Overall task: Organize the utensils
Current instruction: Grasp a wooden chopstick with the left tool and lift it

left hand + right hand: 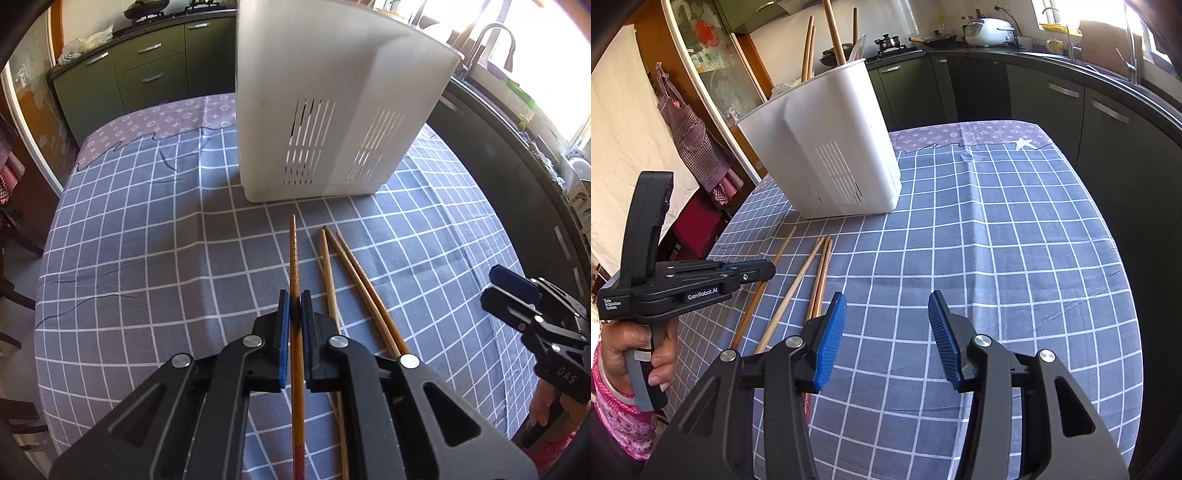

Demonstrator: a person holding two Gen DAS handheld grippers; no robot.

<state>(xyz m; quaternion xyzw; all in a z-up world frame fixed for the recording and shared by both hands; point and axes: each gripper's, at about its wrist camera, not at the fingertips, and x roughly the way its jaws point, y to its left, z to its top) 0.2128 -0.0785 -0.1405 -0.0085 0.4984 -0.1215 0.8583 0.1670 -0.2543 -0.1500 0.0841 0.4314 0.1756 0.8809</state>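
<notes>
In the left wrist view my left gripper [294,310] is shut on a reddish-brown chopstick [293,254], its blue pads pressing the shaft from both sides. The chopstick's far tip points toward the base of the white slotted utensil holder [332,110]. Three more chopsticks lie on the cloth just to the right: a pale one [328,280] and a darker pair [364,291]. In the right wrist view my right gripper [888,332] stands open over bare cloth, with nothing between its fingers. The holder [831,155] has several wooden utensils [834,33] standing in it.
The table wears a grey-blue checked cloth [997,240]. Dark kitchen cabinets and a counter [1071,92] run along the far and right sides, with a sink and tap [495,40] under the window. A hand [635,350] holds the left gripper's handle at the table's left edge.
</notes>
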